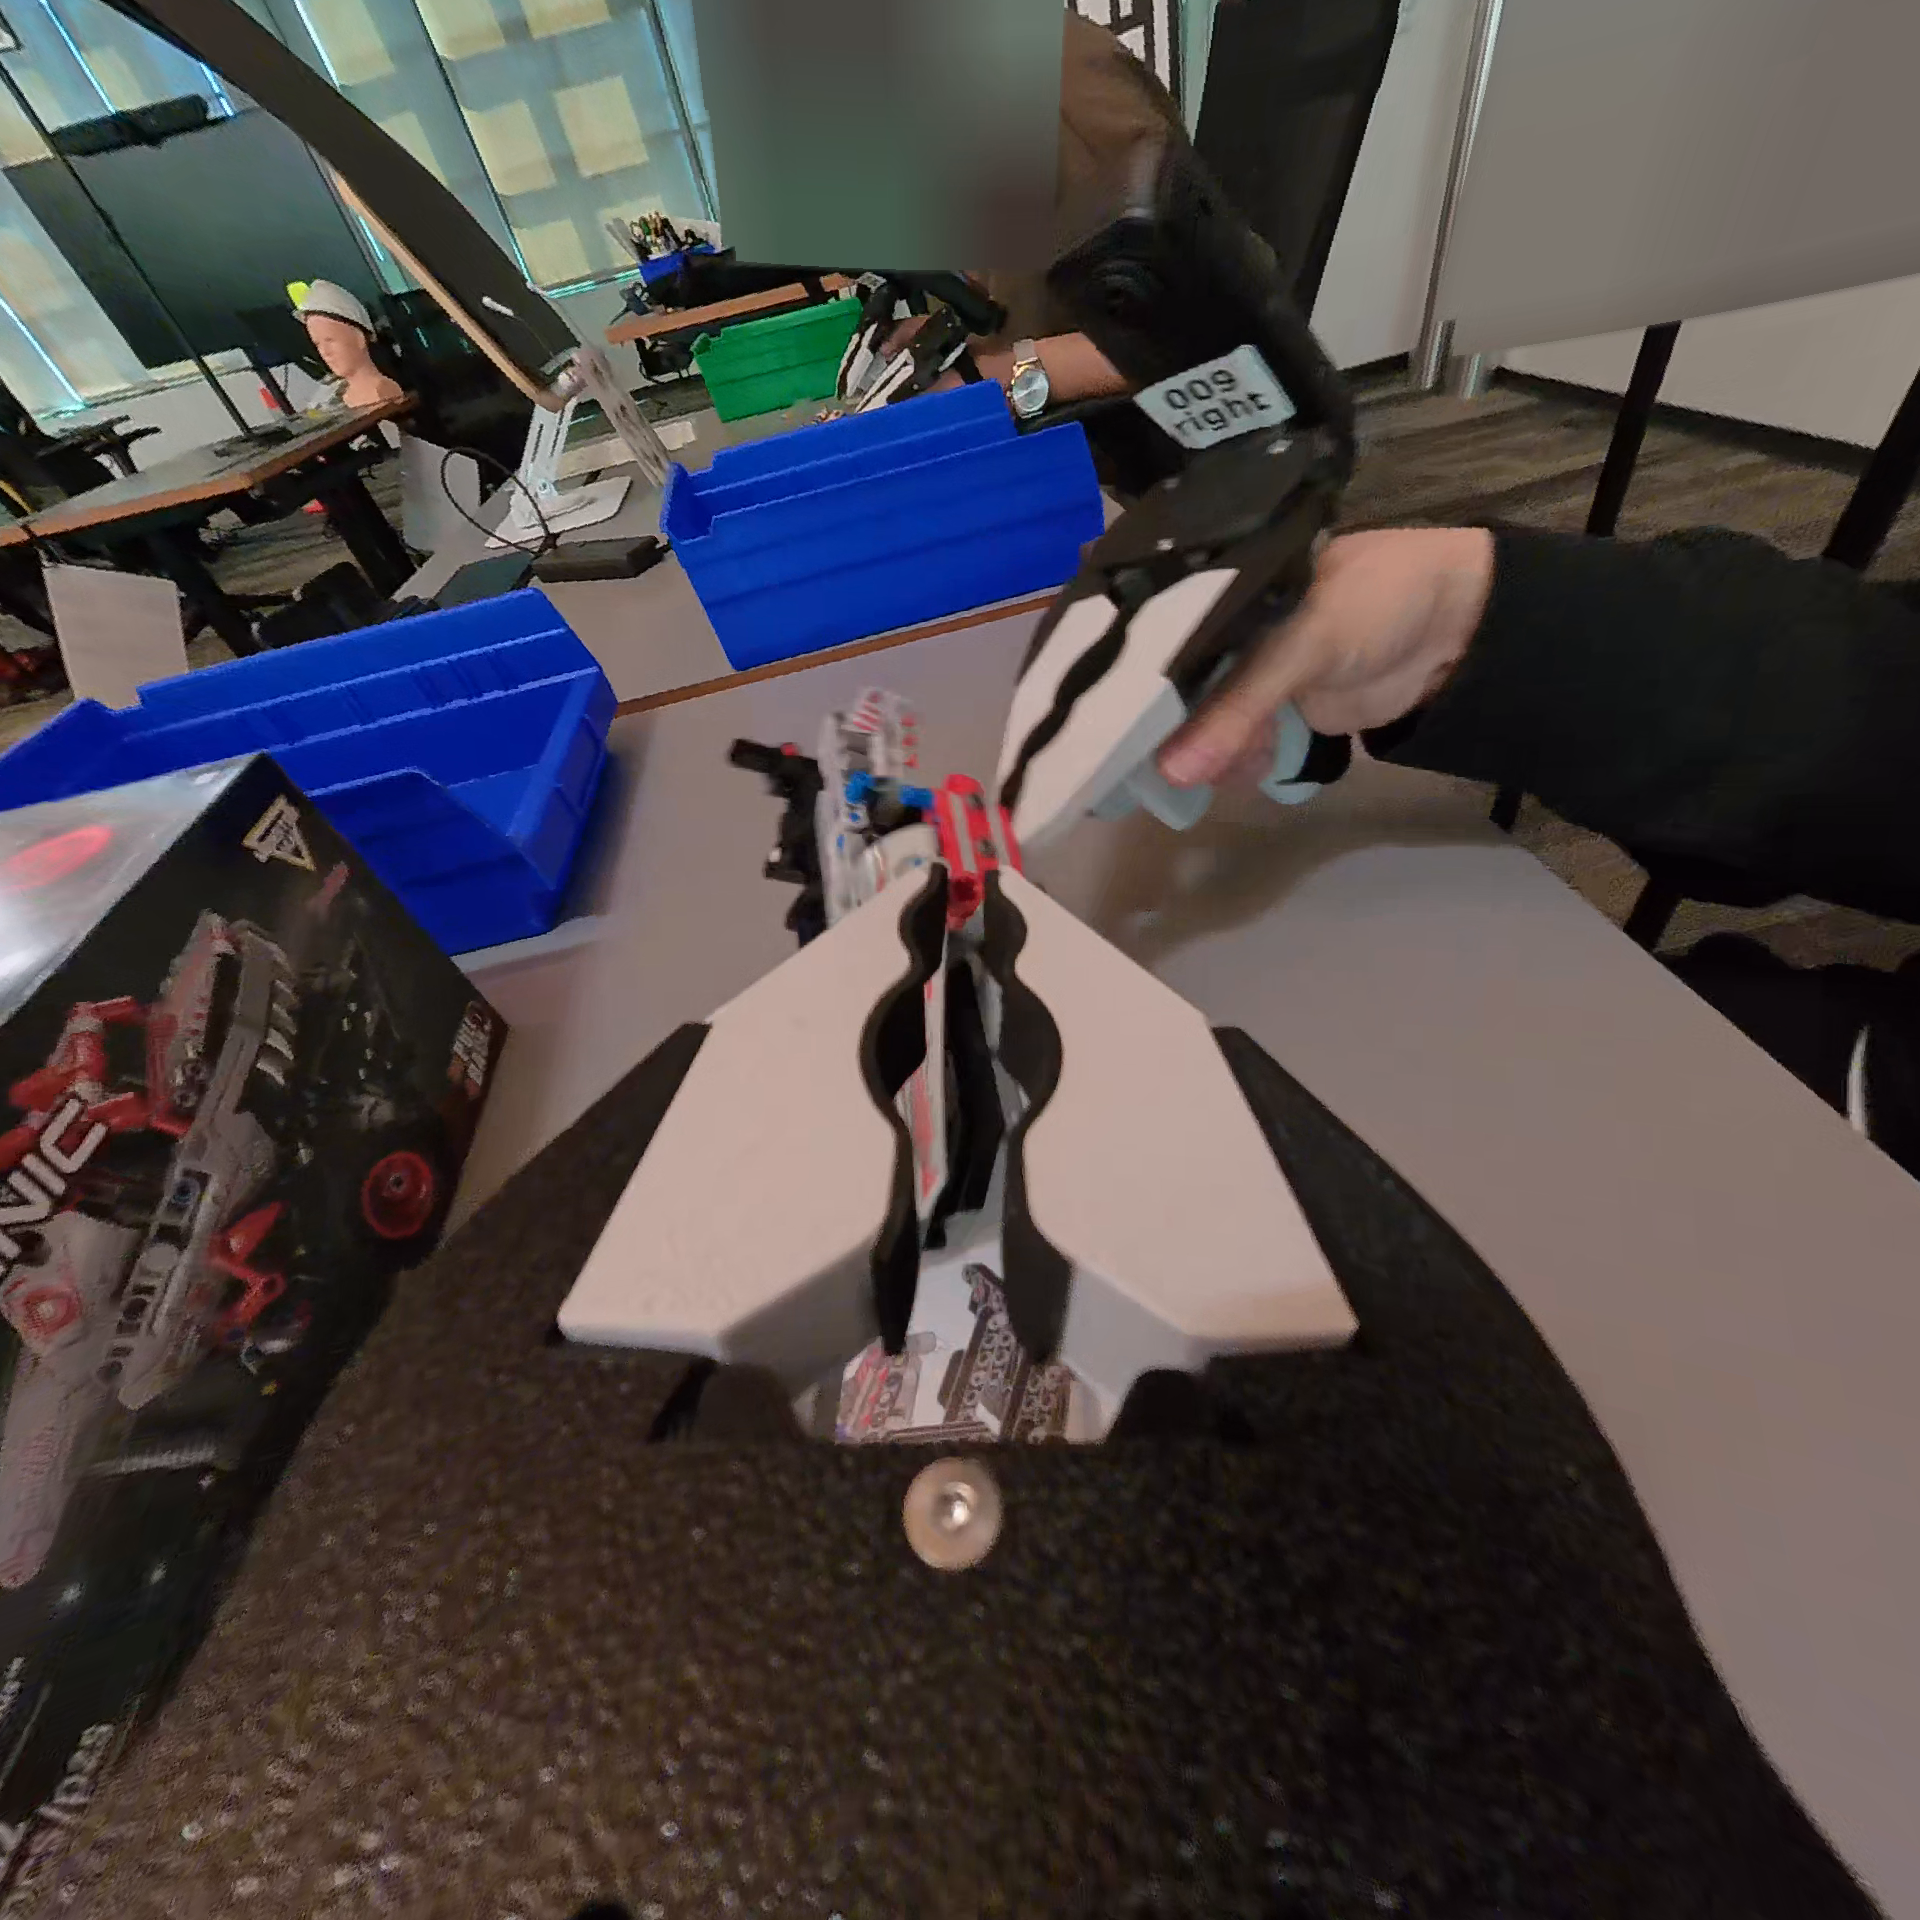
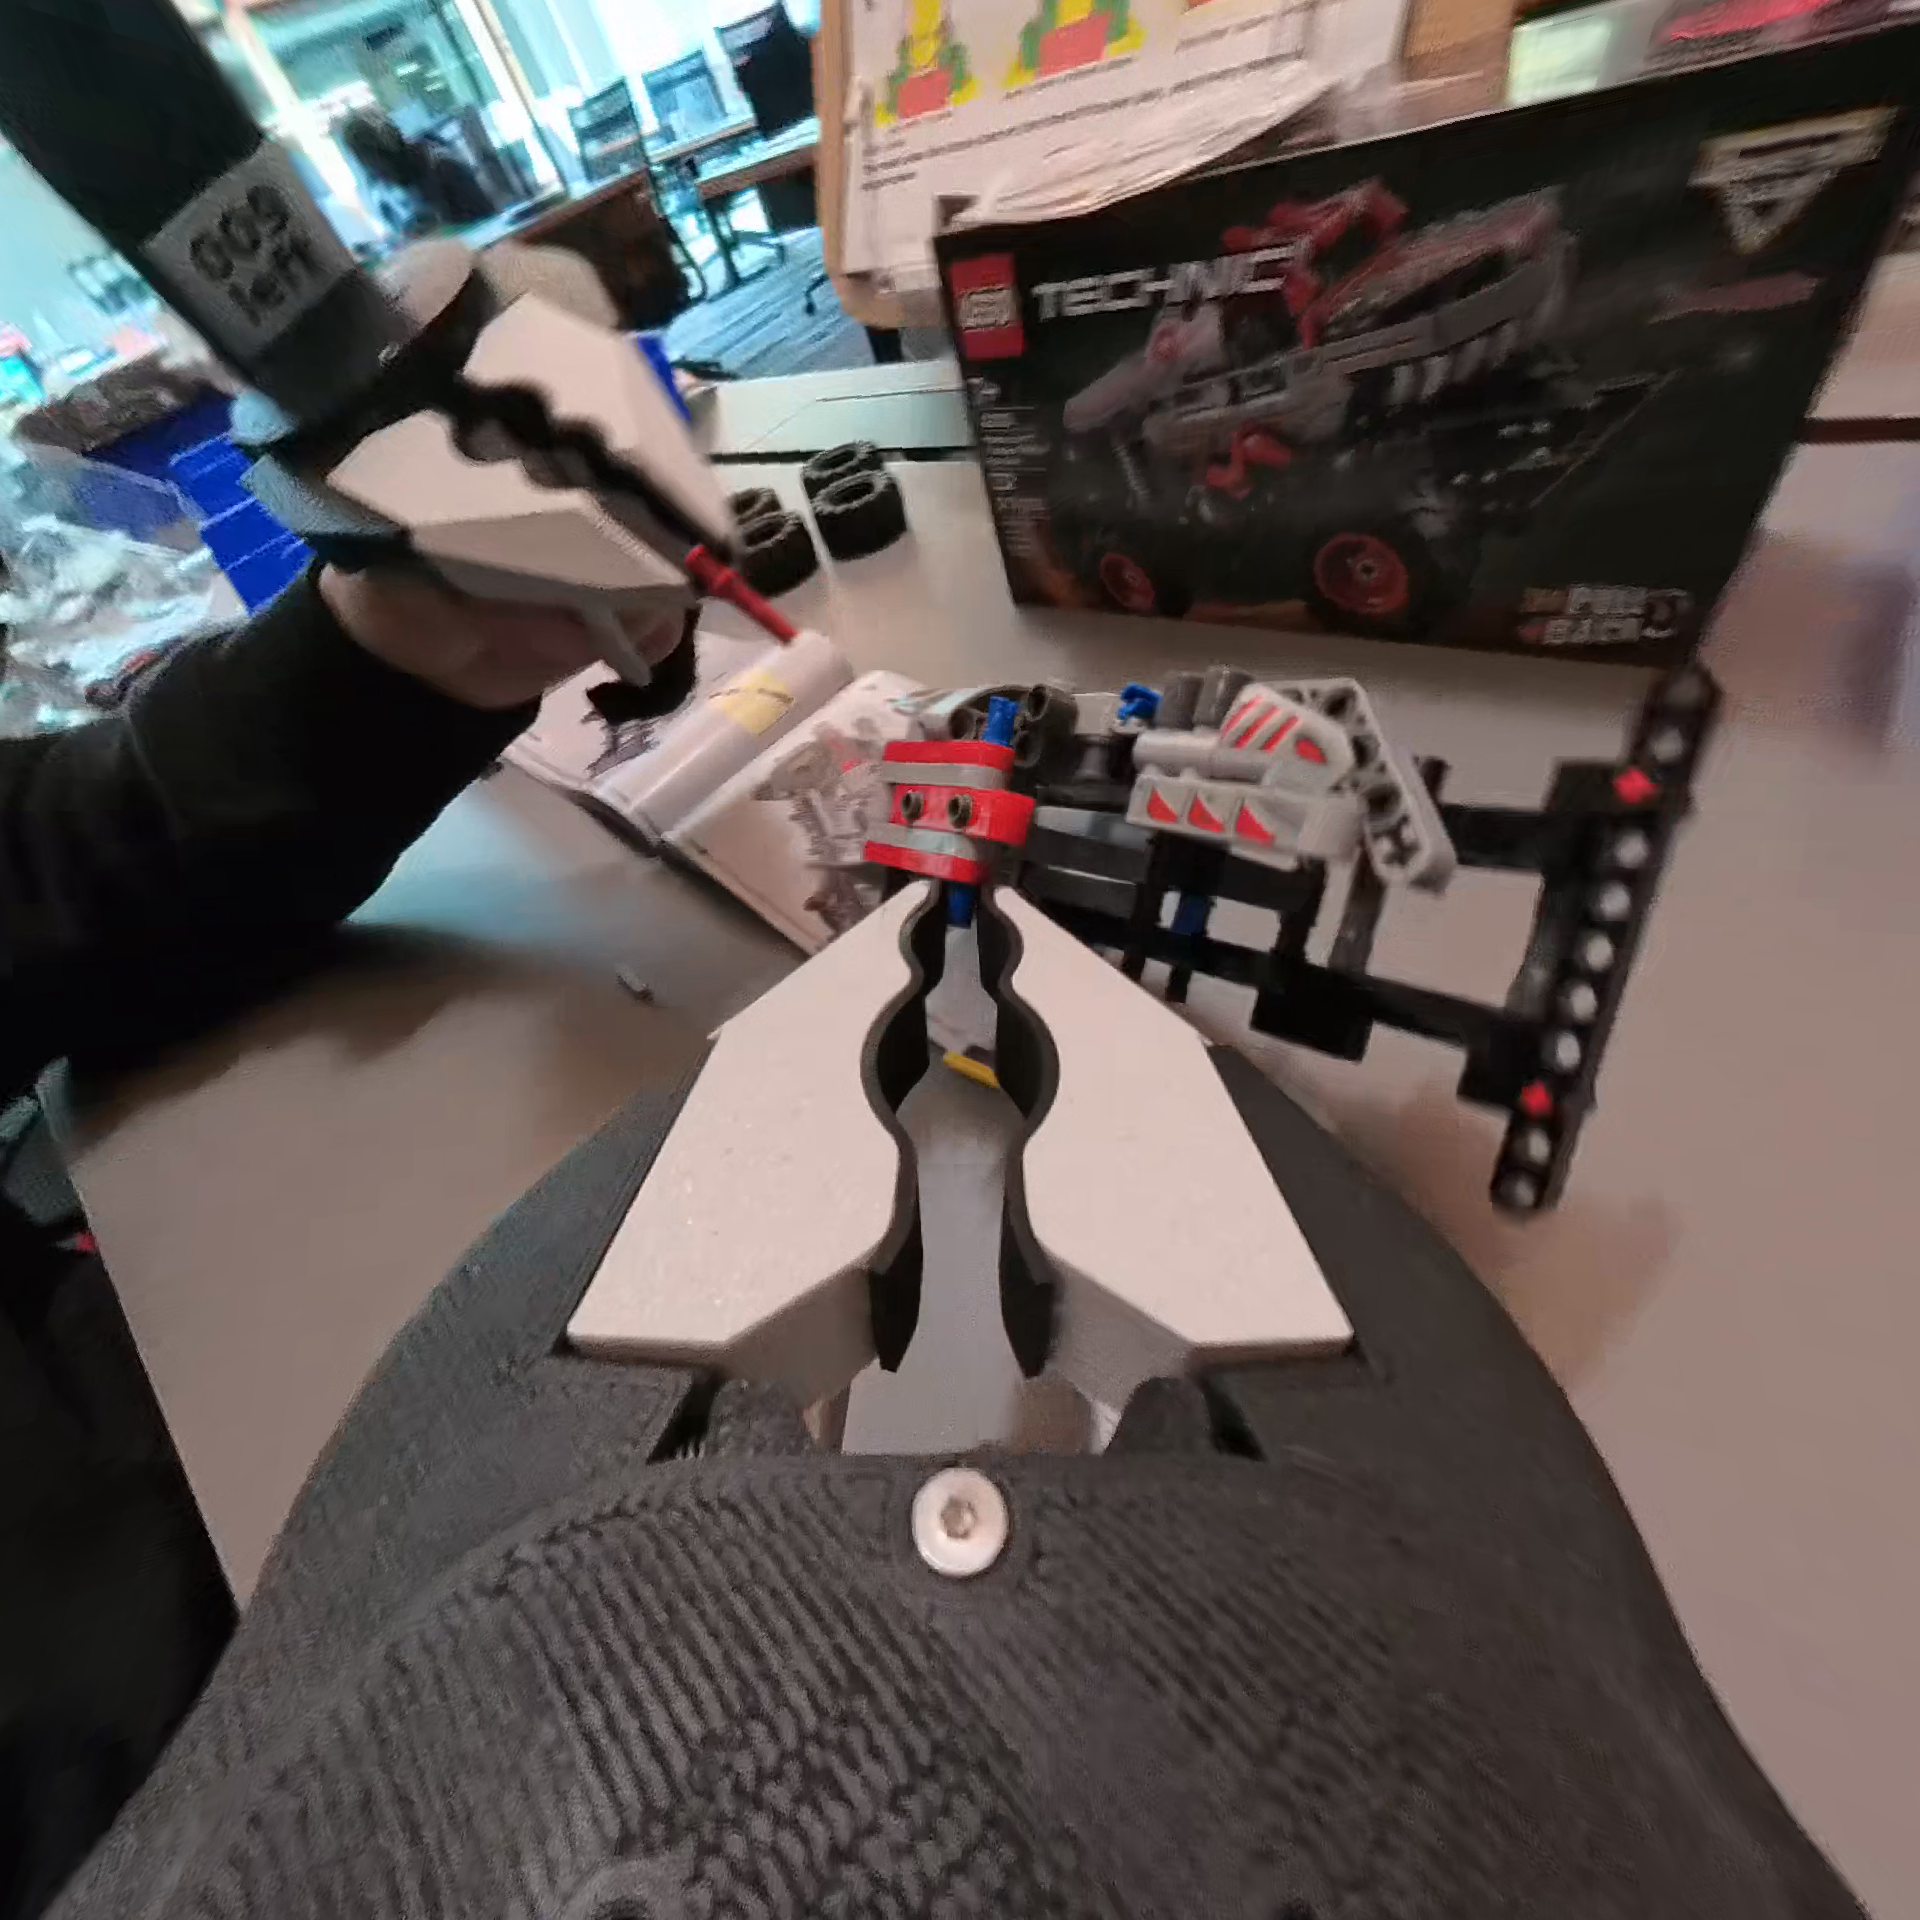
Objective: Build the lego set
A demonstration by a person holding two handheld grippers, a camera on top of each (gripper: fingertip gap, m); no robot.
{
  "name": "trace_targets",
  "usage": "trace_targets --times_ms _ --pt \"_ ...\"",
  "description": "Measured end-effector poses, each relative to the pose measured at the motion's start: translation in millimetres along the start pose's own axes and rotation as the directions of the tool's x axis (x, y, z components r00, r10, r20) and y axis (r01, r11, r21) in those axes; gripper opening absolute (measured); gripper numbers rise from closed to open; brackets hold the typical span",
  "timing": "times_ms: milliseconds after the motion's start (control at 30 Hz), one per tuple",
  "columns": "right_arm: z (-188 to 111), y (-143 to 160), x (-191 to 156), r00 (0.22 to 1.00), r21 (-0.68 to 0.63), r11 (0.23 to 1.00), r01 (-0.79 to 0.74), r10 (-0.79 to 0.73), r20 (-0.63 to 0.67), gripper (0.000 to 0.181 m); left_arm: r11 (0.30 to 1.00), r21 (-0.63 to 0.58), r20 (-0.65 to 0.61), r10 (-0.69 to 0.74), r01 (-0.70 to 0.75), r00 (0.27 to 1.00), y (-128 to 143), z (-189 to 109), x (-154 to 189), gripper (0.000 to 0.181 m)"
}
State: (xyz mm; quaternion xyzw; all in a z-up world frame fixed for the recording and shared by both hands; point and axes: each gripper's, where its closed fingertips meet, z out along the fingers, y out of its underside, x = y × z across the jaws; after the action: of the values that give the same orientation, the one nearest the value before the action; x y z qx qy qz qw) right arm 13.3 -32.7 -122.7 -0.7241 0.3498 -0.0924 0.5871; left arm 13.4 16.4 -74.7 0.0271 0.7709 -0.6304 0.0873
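The partly built lego truck has a black frame, grey panels with red marks and a red block at its near end. My right gripper is shut on that near end, around a blue pin under the red block. In the left wrist view the right gripper comes in from the upper right and holds the model. My left gripper is shut on a thin red pin, just short of the red block. The left gripper shows at the upper left of the right wrist view.
The lego box stands behind the model and at the left of the left wrist view. An open instruction booklet lies on the grey table. Several black tyres sit beyond it. Two blue bins stand farther back.
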Motion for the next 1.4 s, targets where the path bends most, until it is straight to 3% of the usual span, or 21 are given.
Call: trace_targets --times_ms 33,200,633,933,1233,1400 --pt "-4 -3 11 1.000 0.001 1.000 -0.028 0.028 -0.014 0.003 1.000 0.003 -0.005 -0.007 0.007 1.000 1 -1 0 0.004" --pt "-12 -4 43 0.984 0.055 0.982 -0.179 0.178 0.020 0.003 1.000 -0.013 0.009 0.000 0.000 1.000 6 -7 -4 0.004" --pt "-24 9 36 0.889 0.190 0.869 -0.456 0.434 0.147 0.003 0.998 -0.051 0.031 0.024 -0.023 0.999 9 -14 -10 0.004" --pt "-26 9 22 0.864 0.215 0.843 -0.493 0.446 0.232 0.004 0.998 -0.042 0.145 0.049 -0.044 0.988 -12 -52 -37 0.004" --pt "-27 9 24 0.880 0.247 0.846 -0.473 0.437 0.189 0.004 0.996 0.027 0.264 0.072 -0.082 0.962 -59 -123 -51 0.004" --pt "-28 7 29 0.884 0.280 0.839 -0.467 0.439 0.160 0.004 0.994 0.063 0.292 0.069 -0.091 0.954 -72 -147 -54 0.004"
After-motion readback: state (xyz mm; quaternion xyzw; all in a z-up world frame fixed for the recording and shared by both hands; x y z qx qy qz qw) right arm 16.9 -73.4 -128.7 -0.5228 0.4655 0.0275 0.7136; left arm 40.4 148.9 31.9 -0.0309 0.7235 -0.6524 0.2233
